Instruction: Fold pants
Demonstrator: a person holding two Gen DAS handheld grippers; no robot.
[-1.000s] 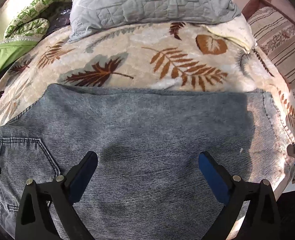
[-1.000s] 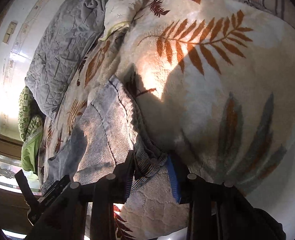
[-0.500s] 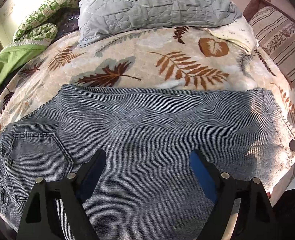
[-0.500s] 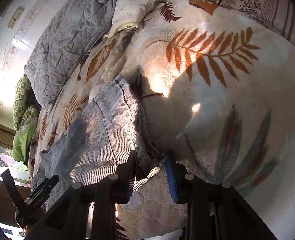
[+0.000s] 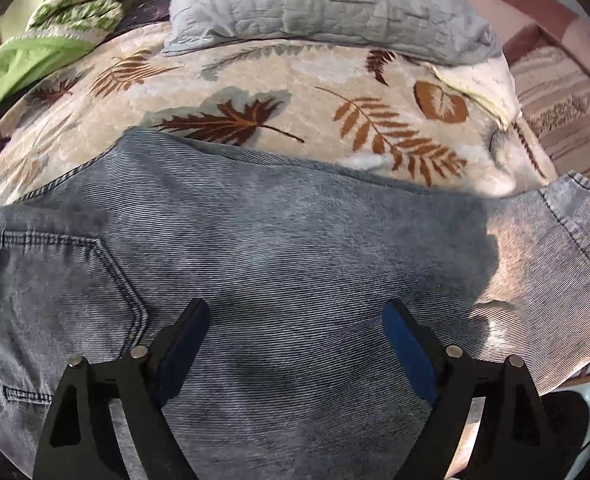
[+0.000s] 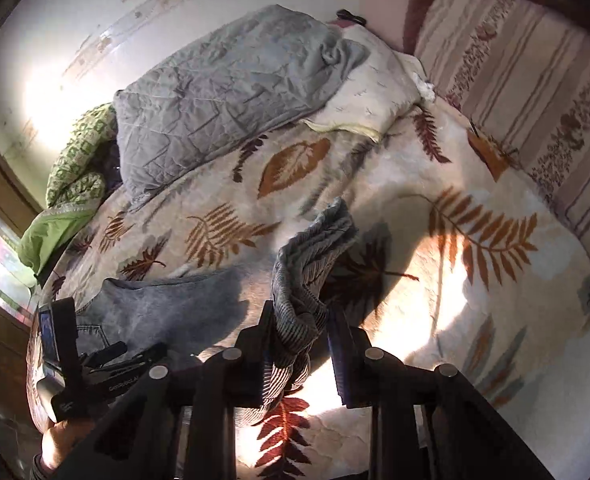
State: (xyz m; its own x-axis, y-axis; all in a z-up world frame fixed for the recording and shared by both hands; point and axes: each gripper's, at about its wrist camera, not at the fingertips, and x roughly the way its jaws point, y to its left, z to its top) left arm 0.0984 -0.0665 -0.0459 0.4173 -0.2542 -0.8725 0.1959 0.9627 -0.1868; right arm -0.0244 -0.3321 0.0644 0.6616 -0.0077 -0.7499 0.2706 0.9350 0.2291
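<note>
Light blue jeans (image 5: 279, 248) lie folded lengthwise across the leaf-print blanket, back pocket (image 5: 55, 280) at the left, hem (image 5: 575, 216) at the right. My left gripper (image 5: 295, 344) is open and empty, just above the middle of the jeans. My right gripper (image 6: 301, 344) is shut on the hem end of the jeans (image 6: 307, 264) and holds it lifted above the bed, with the cloth bunched and hanging between the pads. The left gripper (image 6: 95, 364) shows at the lower left of the right wrist view.
A leaf-print blanket (image 5: 335, 92) covers the bed. A grey quilted pillow (image 5: 315, 4) and a cream pillow (image 6: 375, 100) lie at the far side. Green bedding (image 5: 35, 56) is at the far left. A striped cushion (image 6: 515, 92) lines the right side.
My right gripper has lifted the hem end of the jeans off the bed and carried it up and toward the waist end. My left gripper has narrowed slightly and shifted left.
</note>
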